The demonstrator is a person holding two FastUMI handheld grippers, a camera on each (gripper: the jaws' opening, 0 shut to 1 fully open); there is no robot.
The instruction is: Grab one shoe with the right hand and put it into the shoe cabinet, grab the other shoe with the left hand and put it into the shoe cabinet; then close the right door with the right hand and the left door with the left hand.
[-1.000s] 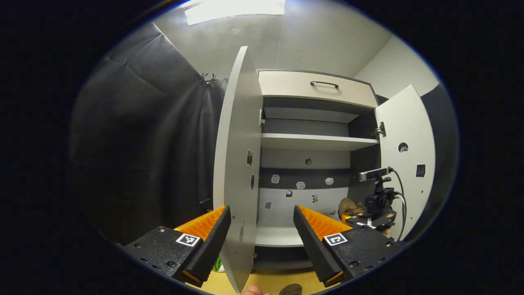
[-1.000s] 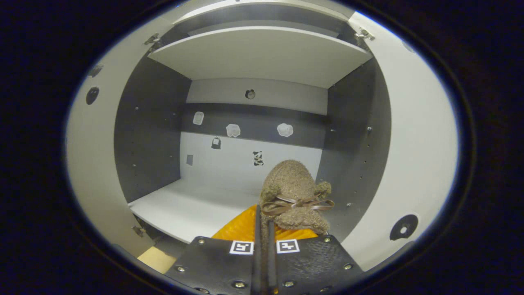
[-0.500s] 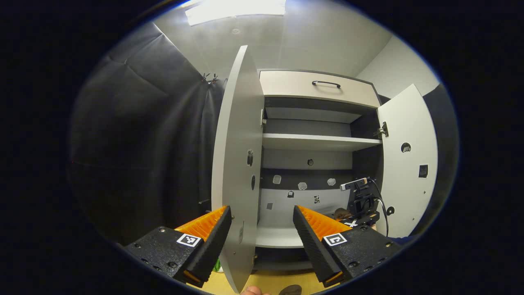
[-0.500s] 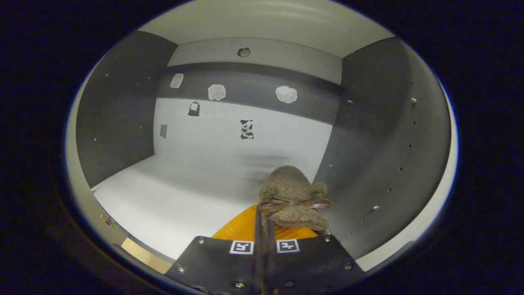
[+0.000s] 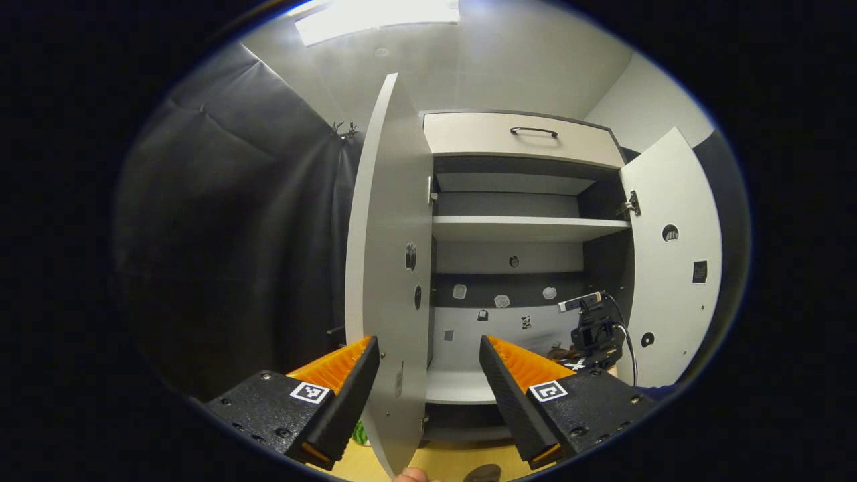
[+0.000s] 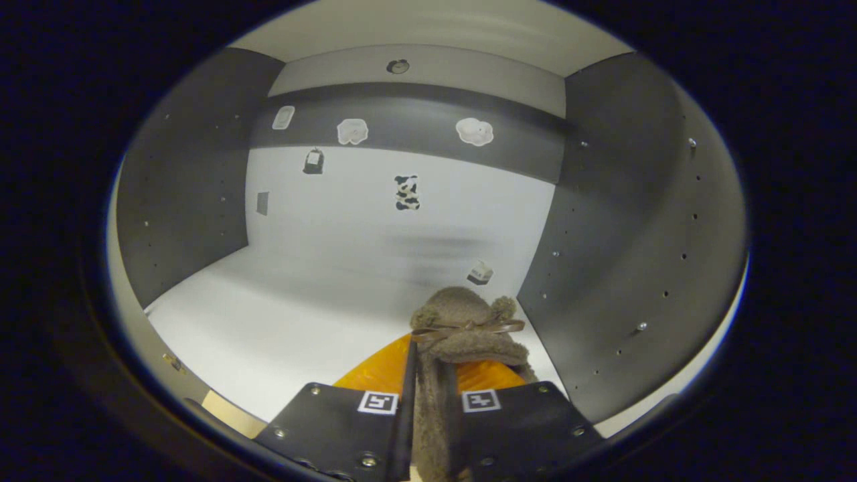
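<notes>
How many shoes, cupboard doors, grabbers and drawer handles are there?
Fuzzy brown shoe: 1
Cupboard doors, left door and right door: 2
Grabbers, left gripper and right gripper: 2
Drawer handle: 1
Total: 6

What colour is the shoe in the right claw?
Brown: a fuzzy brown shoe with a thin brown ribbon bow, showing best in the right gripper view.

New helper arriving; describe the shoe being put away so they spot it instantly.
Look into the shoe cabinet, at its bottom compartment near the dark right wall. There the right claw pinches a fuzzy brown shoe; its thin brown ribbon bow sets it apart from the bare white shelf.
</notes>
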